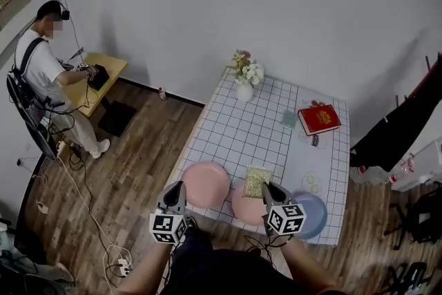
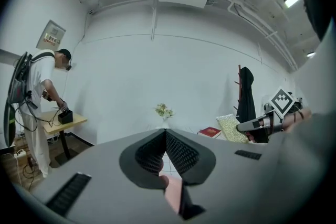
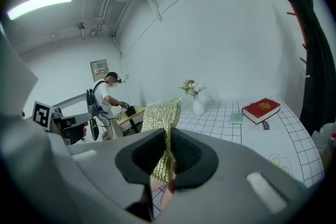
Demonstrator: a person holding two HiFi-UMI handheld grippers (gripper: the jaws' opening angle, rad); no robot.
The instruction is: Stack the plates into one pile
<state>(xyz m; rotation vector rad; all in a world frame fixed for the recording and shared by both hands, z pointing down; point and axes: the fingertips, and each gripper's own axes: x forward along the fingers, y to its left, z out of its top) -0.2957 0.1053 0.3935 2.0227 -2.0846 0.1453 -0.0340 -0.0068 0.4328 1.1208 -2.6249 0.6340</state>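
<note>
A long bench (image 1: 242, 128) under a white cloth with a dark grid runs away from where the person stands, and the three plates sit along its near edge, none stacked yet. The large round pale pink plate (image 1: 205, 183) lies flat at the near left corner. Just to its right is a smaller, deeper pink round plate (image 1: 245, 207); I cannot tell whether the rims touch. Further right of the large pink plate, past the smaller one, lies a round blue plate (image 1: 314, 214), partly hidden behind the marker cube of the right gripper.

The left gripper (image 1: 177, 187) hovers at the large pink plate's left rim, its dark ribbed pads pressed together with nothing between them; the pink rim shows just below them in the left gripper view. The right gripper (image 1: 268, 188) is to the right of the large pink plate, over the smaller one, and is clamped on the lower edge of a glittery gold rectangular pad (image 1: 257, 179), which stands upright out of the jaws.

At the end of the bench far from the large pink plate stands a white vase of pink and white flowers (image 1: 244, 91). Far beyond the plate and to its right lie a red hardback book (image 1: 318, 118) and a small pale green card (image 1: 289, 119) beside it. Well off to the plate's left, on the wooden floor, a person in a white shirt (image 1: 41, 72) stands by the wall.
</note>
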